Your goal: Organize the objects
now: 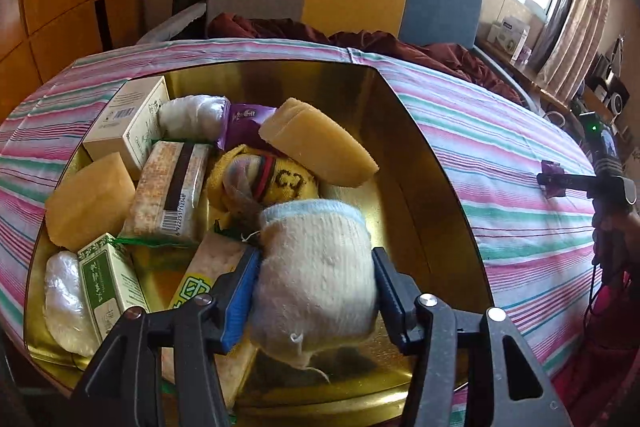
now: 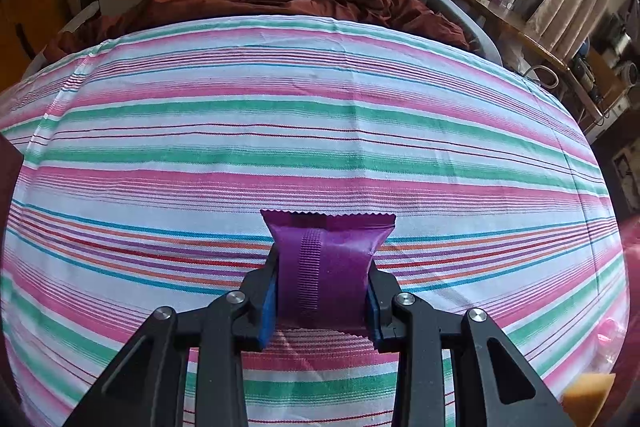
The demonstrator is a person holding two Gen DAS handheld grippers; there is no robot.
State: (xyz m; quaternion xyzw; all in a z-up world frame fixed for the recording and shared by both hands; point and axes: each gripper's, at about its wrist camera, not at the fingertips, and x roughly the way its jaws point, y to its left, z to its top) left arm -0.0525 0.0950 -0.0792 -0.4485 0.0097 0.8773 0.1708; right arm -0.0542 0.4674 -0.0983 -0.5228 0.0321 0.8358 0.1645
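Right wrist – right hand-held gripper (image 2: pixel 322 291) clamps purple packet (image 2: pixel 326 263) over striped cloth (image 2: pixel 320 107).

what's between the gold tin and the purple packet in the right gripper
Only bare striped tablecloth, as the left wrist view shows: nothing lies between the gold tin and the purple packet held in the right gripper.

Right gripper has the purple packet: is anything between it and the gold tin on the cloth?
Nothing visible. The right gripper is shut on the purple packet, and in the left wrist view only bare striped cloth lies between it and the gold tin. The tin itself is crowded.
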